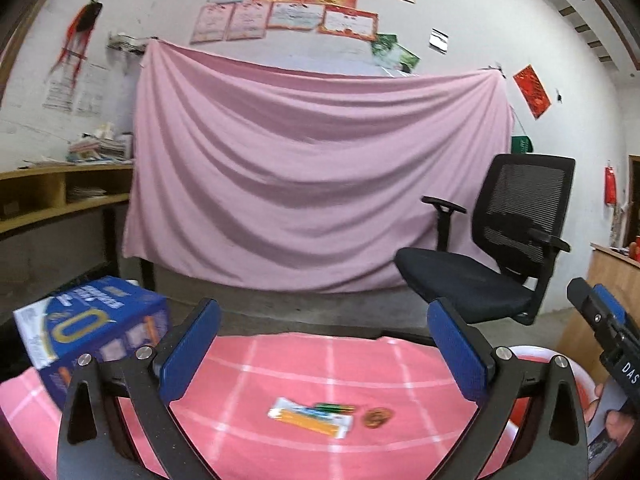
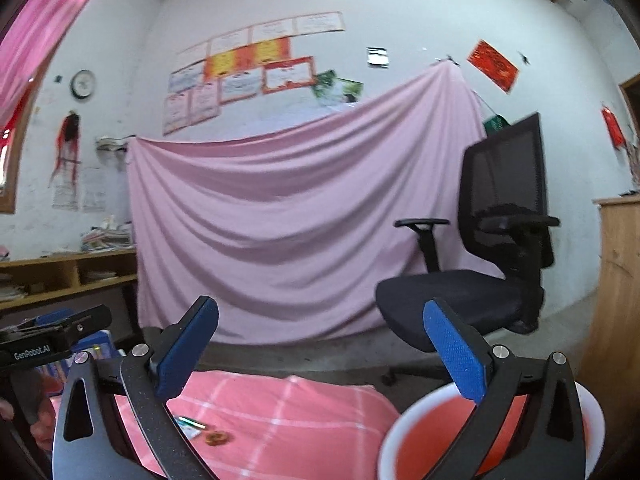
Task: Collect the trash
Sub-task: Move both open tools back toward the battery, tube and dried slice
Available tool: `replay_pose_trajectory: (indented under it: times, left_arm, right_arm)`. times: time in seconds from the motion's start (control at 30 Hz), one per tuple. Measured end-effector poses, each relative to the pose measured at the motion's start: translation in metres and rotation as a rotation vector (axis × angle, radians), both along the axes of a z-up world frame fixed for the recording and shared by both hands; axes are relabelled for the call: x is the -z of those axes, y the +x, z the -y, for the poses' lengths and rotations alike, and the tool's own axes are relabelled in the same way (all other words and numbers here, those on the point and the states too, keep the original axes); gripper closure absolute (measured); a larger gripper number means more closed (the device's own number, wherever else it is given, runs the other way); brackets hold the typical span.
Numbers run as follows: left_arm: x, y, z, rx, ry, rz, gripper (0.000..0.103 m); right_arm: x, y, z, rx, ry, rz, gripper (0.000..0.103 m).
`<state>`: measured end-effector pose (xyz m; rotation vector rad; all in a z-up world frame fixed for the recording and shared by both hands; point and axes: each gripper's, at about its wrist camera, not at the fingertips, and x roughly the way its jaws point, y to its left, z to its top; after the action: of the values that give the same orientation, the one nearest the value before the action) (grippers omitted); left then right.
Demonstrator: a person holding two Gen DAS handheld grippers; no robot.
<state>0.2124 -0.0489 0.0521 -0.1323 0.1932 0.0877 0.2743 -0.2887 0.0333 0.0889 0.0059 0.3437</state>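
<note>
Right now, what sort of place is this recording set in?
Probably a plain office or study room: a black mesh office chair, certificates taped to the whitewashed wall, and wooden shelves stacked with papers.

A soft pink checked cloth (image 1: 304, 364) covers the tabletop, matt and woven. The wrapper (image 1: 310, 418) at lower centre looks like glossy plastic film. The basin (image 2: 592, 424) at lower right is smooth plastic. The chair (image 1: 500, 240) has a matt mesh back. The box (image 1: 92, 324) at lower left is glossy printed card.
</note>
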Motion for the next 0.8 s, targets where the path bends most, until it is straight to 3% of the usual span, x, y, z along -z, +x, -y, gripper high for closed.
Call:
replay_pose_trajectory:
  times: [0.2, 0.4, 0.63, 0.8]
  left_arm:
    - [0.008, -0.014, -0.023, -0.050, 0.011, 0.004, 0.002]
    - [0.020, -0.015, -0.037, -0.072, 0.047, -0.033, 0.002]
    - [0.039, 0.000, -0.057, -0.084, 0.039, -0.131, 0.002]
    - [0.054, 0.019, -0.062, -0.054, 0.044, -0.285, 0.002]
  right_arm:
    - [0.002, 0.000, -0.033, -0.080, -0.054, 0.013, 0.000]
    - [0.016, 0.008, -0.062, -0.138, -0.155, -0.051, 0.000]
    - [0.039, 0.030, -0.086, -0.178, -0.273, -0.211, 0.000]
    - [0.055, 0.050, -0.102, -0.203, -0.360, -0.350, 0.003]
